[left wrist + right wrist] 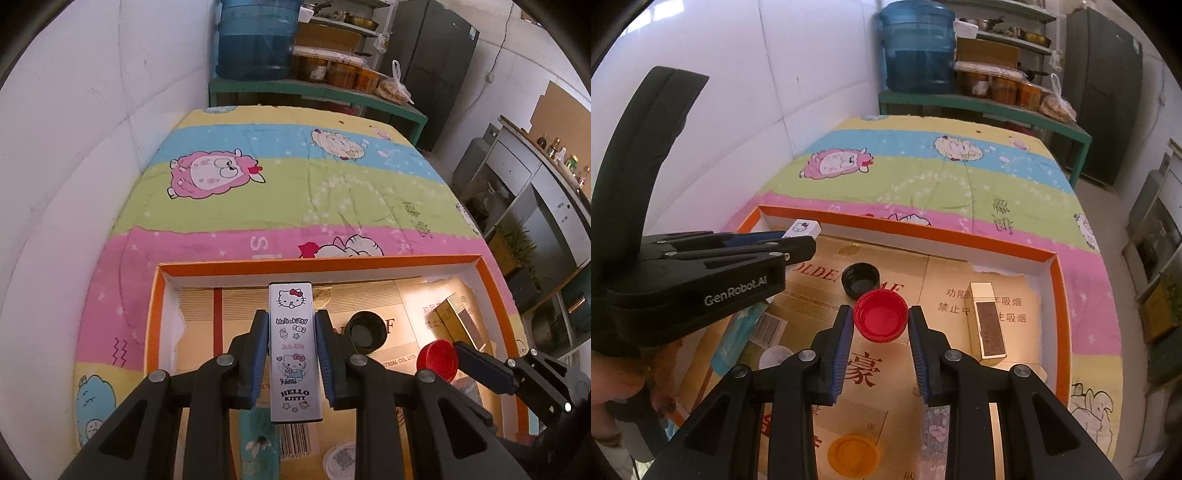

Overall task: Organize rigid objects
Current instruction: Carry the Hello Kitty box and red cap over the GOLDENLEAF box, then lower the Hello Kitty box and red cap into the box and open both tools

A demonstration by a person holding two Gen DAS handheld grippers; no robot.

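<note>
Holding steady over the orange tray, the left gripper is clamping the Hello Kitty box — long axis running straight along its fingers — while the right gripper is pinching the red cap beside it.

You've got bright, even daylight, soft shadows, a warm glare patch on the orange-rimmed cardboard tray, heavy fisheye bending, dark vignetted corners.

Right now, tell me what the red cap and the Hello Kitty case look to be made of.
Red cap, in the right claw: likely plastic, with a ribbed rim and dull sheen. Hello Kitty case, in the left claw: smooth, glossy printed face with a silvery edge; metal or plastic, can't tell.
</note>
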